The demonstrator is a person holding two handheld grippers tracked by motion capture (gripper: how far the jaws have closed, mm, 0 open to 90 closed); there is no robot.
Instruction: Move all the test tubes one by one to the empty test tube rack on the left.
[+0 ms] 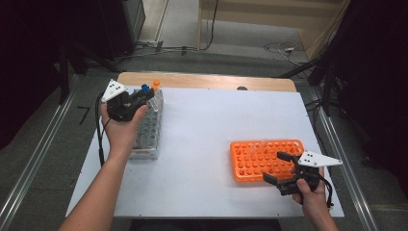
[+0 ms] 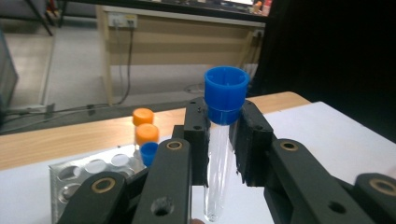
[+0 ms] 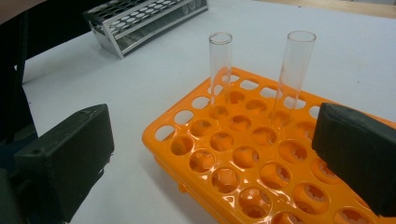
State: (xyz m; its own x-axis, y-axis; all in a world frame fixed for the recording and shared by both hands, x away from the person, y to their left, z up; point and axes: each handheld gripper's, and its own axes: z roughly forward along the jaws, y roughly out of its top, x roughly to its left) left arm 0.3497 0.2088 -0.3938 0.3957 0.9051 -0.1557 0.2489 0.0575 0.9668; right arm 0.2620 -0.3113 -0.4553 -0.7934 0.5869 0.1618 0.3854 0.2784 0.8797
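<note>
My left gripper (image 1: 139,100) is shut on a clear tube with a blue cap (image 2: 226,93), held upright above the far end of the metal rack (image 1: 146,132). The jaws clamp the tube just under its cap. In the left gripper view the metal rack (image 2: 84,175) holds two orange-capped tubes (image 2: 146,134) and one blue-capped tube (image 2: 149,151). My right gripper (image 1: 276,167) stands open at the near edge of the orange rack (image 1: 267,159), nothing between its jaws. Two uncapped clear tubes (image 3: 219,70) stand upright in the orange rack (image 3: 243,163).
A white table top (image 1: 207,130) carries both racks, the metal one at the left and the orange one at the right. A wooden strip (image 1: 207,81) runs along its far edge. Cables lie on the floor beyond.
</note>
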